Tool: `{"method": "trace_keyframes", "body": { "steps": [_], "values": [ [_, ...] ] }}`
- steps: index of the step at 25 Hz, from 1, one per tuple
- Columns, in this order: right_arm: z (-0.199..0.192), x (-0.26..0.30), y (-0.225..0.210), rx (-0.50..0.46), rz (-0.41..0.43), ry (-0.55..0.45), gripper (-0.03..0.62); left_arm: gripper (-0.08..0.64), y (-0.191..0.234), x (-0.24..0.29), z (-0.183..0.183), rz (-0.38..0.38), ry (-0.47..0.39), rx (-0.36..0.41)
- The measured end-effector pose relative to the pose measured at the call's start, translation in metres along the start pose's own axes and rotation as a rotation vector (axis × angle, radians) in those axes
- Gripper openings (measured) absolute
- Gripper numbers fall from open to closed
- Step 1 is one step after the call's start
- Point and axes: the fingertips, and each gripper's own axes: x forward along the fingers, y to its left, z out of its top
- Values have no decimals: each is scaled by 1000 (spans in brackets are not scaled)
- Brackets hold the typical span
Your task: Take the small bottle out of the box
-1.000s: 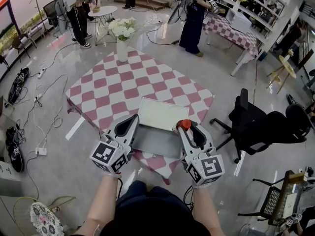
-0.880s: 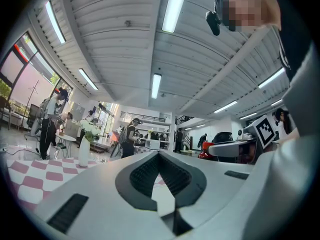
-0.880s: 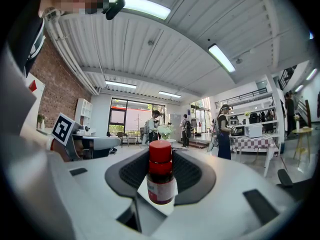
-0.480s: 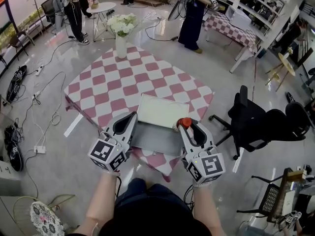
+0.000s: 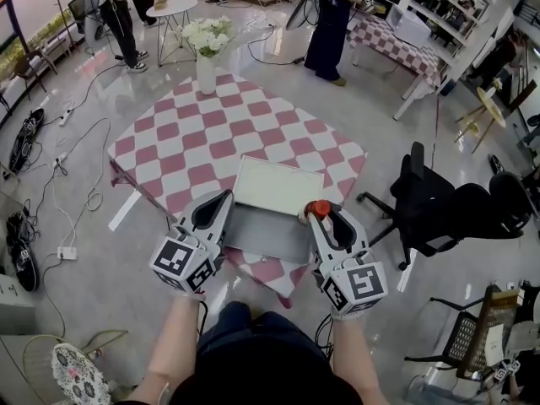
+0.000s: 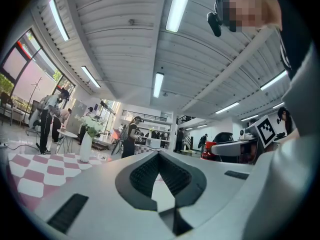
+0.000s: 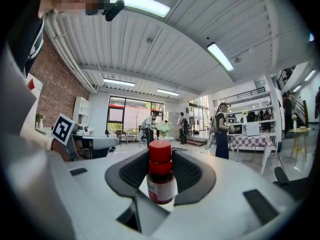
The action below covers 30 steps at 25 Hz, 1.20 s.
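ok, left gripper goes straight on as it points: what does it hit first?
Probably nothing close. The left gripper points level out over the checkered table; in its own view the vase stands left of that line, and only people far across the room lie ahead. Depth is hard to judge.

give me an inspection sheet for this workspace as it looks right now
surface: table under a pink and white checked cloth
job's things: box at the near edge, lid open on the far side; small bottle, red cap, at the box's right rim
clutter: vase of white flowers at the far corner
grippers: right gripper fingers closed on the small bottle; left gripper fingers together, empty, by the box's left side
cables: cables and a power strip on the floor, left
surroundings: office chair right; people standing beyond; second checked table
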Motion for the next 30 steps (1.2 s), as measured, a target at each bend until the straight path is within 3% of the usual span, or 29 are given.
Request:
{"method": "trace_keyframes", "body": {
  "steps": [30],
  "values": [
    [4, 1, 3, 4, 22, -10, 143, 3, 3, -9, 3, 31, -7, 7]
  ]
}}
